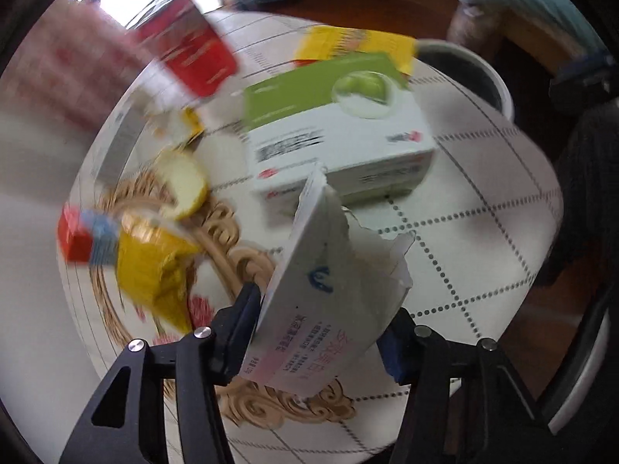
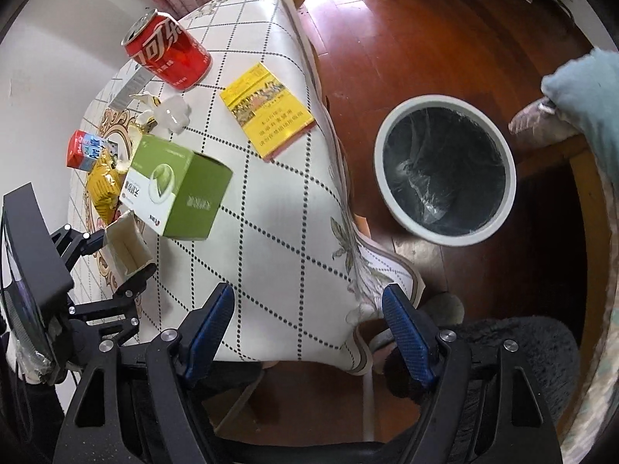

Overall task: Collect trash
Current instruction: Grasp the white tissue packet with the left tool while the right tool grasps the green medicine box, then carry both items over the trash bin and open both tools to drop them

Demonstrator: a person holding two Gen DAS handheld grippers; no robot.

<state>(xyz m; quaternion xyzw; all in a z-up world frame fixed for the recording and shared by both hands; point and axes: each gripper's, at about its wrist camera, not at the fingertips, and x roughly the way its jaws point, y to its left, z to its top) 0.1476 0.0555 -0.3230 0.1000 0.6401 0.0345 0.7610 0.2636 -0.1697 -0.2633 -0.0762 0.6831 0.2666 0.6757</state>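
Left gripper (image 1: pixel 323 332) clamped on a torn white carton (image 1: pixel 329 294), one finger pressing each side, carton tilted and held above the table (image 1: pixel 483 201). Right gripper (image 2: pixel 309 332) wide apart, holding nothing, hovering over the near edge of the table (image 2: pixel 271 270).

Landmark: the green and white box (image 1: pixel 332 123).

From the left wrist view, blurred: carton just in front of the box, its torn upper edge overlapping the box's near face. Yellow packet (image 1: pixel 356 44) behind the box. Red can (image 1: pixel 189 54) to the box's far left. Pale curved scrap (image 1: pixel 185 183) left of the box, crumpled yellow wrapper (image 1: pixel 154 266) and small red and blue carton (image 1: pixel 83 237) further left and nearer. Only a slice of the bin (image 1: pixel 476 73) visible, beyond the box to the right.

From the right wrist view, sharp: whole bin (image 2: pixel 445 170) on the wooden floor (image 2: pixel 406 38), off the table, well to the right of the box (image 2: pixel 178 189), lined with a dark bag. Carton's open hollow end (image 2: pixel 127 249) showing, in the left gripper (image 2: pixel 116 259), just below and left of the box. Can (image 2: pixel 166 52) upright, opened top, beyond the box. Yellow packet (image 2: pixel 267 108) lying flat up and right of the box, near the table's right edge. Crumpled white scrap (image 2: pixel 174 114) between can and box. Yellow wrapper (image 2: pixel 102 181) touching the box's left side, small carton (image 2: pixel 83 150) just beyond it
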